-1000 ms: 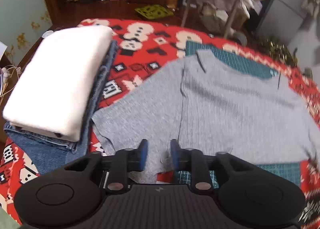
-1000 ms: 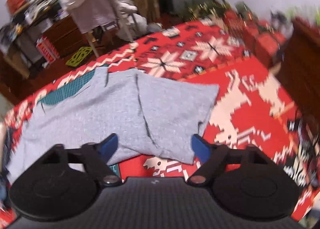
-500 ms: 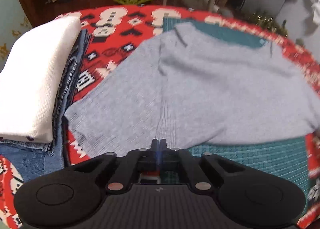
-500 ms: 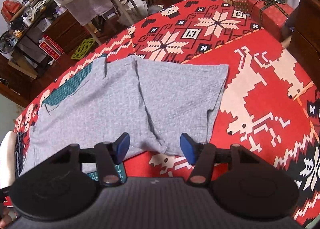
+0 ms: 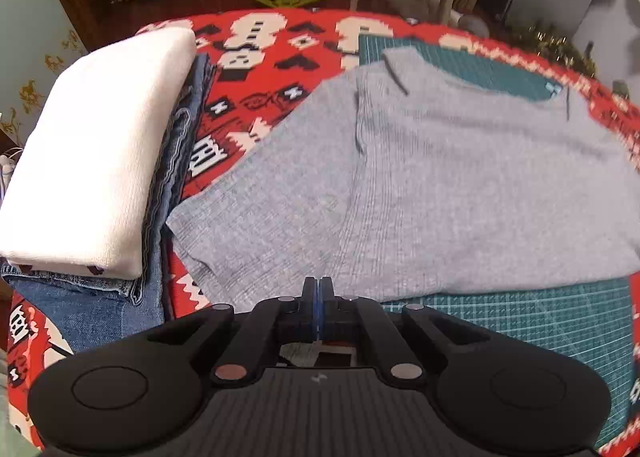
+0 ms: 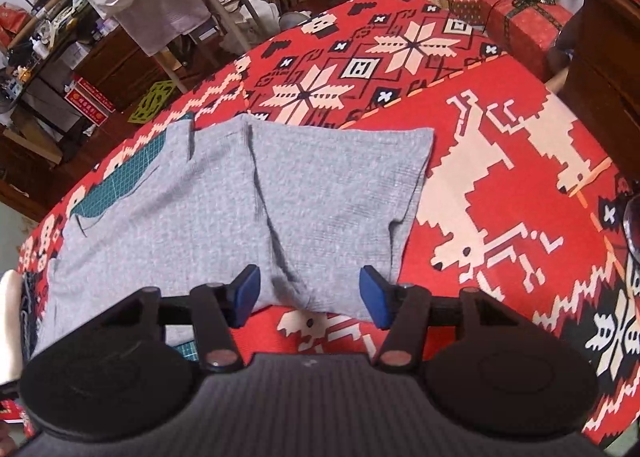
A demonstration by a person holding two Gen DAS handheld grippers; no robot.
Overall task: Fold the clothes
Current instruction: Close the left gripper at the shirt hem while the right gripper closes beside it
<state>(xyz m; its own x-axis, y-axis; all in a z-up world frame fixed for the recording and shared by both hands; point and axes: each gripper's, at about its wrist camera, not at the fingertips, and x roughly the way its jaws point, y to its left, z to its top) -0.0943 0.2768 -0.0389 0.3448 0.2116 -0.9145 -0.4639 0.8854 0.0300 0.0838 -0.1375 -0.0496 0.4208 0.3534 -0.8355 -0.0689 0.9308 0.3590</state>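
Observation:
A grey short-sleeved shirt (image 5: pixel 440 177) lies spread flat on a red patterned tablecloth, partly over a green cutting mat (image 5: pixel 520 321). My left gripper (image 5: pixel 318 283) is shut, pinching the shirt's near hem beside the left sleeve. In the right wrist view the same shirt (image 6: pixel 320 197) shows its right sleeve and side. My right gripper (image 6: pixel 308 289) stands open low over the near hem. A small bunch of grey fabric lies between its blue pads (image 6: pixel 374 297), and they do not press on it.
A folded white garment (image 5: pixel 96 145) sits on folded blue jeans (image 5: pixel 80 305) to the left of the shirt. Right of the shirt the red tablecloth (image 6: pixel 500 177) lies bare. Wrapped gift boxes (image 6: pixel 520 17) and a dark wooden cabinet (image 6: pixel 600 77) stand beyond the table's edge.
My left jaws have gone from open astride the hem to shut on it. My right jaws have narrowed and sunk closer to the shirt's near edge.

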